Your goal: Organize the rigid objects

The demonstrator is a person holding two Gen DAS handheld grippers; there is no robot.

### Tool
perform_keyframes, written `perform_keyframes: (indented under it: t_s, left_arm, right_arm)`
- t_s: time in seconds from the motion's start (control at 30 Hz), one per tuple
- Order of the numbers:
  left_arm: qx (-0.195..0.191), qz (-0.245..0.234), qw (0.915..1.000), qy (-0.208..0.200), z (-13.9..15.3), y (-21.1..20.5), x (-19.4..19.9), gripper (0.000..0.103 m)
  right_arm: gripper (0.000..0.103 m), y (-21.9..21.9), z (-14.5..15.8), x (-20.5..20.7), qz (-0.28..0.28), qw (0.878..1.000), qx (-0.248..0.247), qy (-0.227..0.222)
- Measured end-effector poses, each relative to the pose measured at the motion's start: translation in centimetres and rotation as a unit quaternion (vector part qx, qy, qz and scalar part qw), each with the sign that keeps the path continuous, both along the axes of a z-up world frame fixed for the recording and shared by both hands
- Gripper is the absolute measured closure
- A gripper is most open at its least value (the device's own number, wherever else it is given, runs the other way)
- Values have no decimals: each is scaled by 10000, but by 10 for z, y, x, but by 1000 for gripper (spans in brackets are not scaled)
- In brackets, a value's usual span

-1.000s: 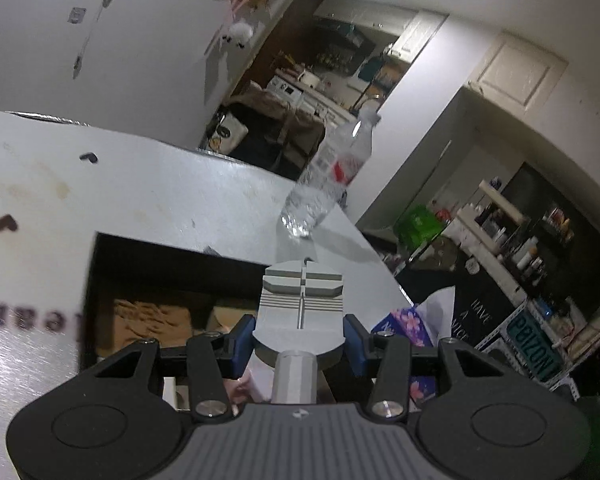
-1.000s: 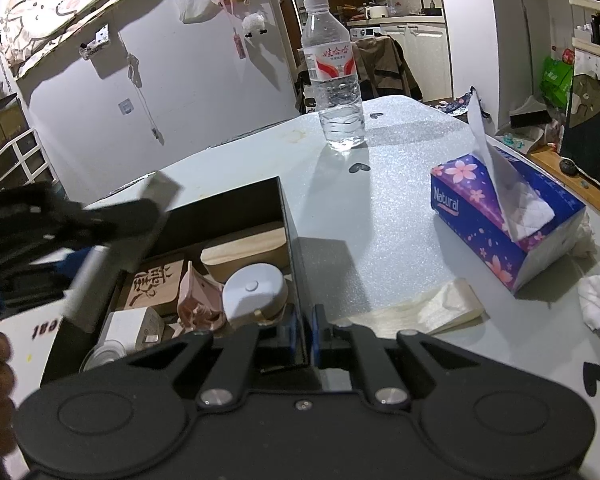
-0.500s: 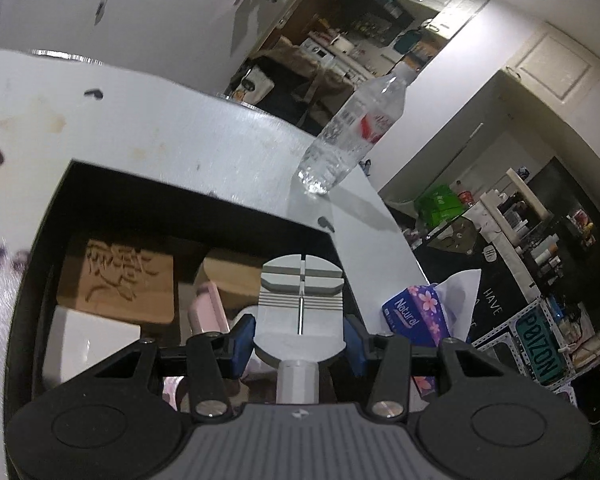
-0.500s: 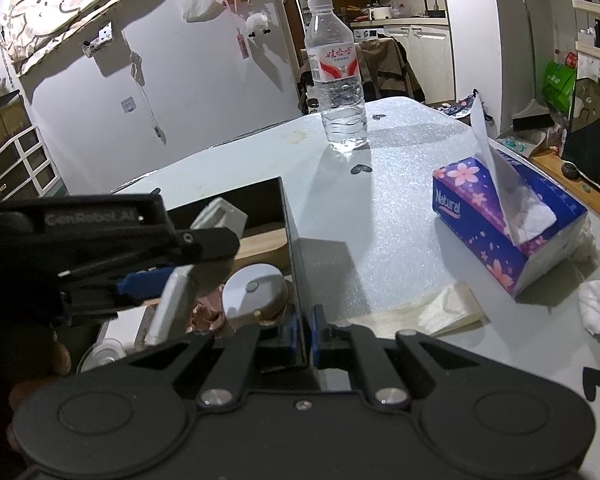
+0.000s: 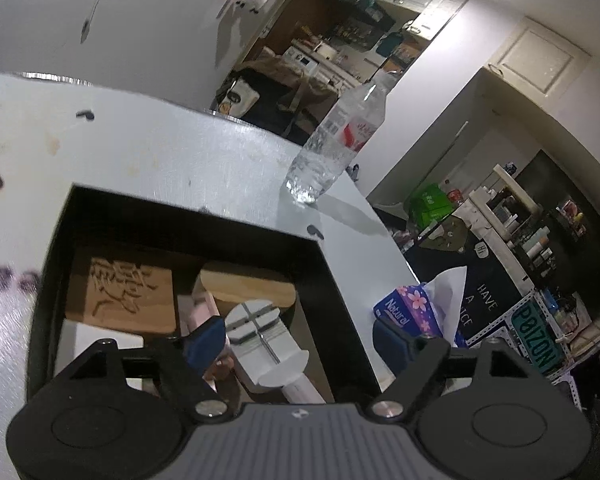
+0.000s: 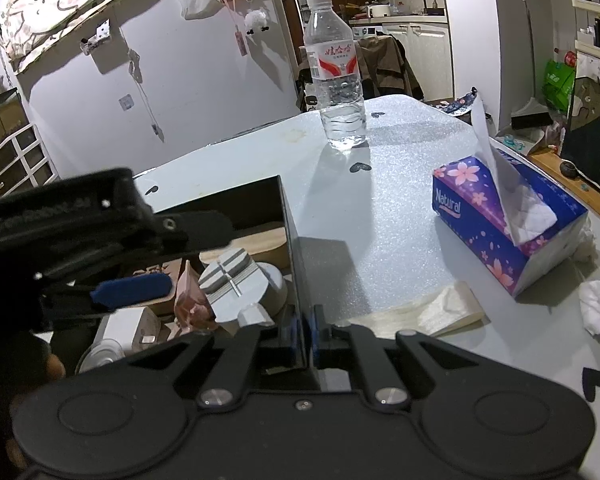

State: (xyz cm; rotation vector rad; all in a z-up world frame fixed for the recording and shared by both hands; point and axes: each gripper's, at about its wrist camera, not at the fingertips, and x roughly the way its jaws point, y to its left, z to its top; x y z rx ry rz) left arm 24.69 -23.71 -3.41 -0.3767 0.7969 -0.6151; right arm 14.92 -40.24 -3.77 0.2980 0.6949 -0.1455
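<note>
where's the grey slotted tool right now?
In the black box, near its right wall: the grey slotted tool lies below the open left claw, beside the pink piece.

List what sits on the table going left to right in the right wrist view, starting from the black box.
Black box → water bottle → folded plastic bag → tissue box → crumpled tissue.
</note>
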Motion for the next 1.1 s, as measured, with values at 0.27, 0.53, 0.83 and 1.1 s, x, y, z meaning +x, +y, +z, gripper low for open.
perform_keyframes:
  t_s: [0.27, 0.53, 0.83, 1.1]
  left_arm:
    - [187, 132, 9980, -588, 22, 17, -5, 14]
    - [519, 163, 9955, -778, 31, 35, -8, 6]
    - [676, 347, 9943, -751, 33, 58, -14, 2]
    - [820, 614, 9916, -794, 37, 77, -19, 0]
  right_arm:
    - [97, 2, 0, 1, -21, 10000, -49, 37]
    - [97, 4, 1, 3, -44, 9999, -109, 71]
    - [97, 7, 3, 3, -52, 9997, -240, 99]
    - [96, 12, 27, -6, -2, 9987, -427, -261]
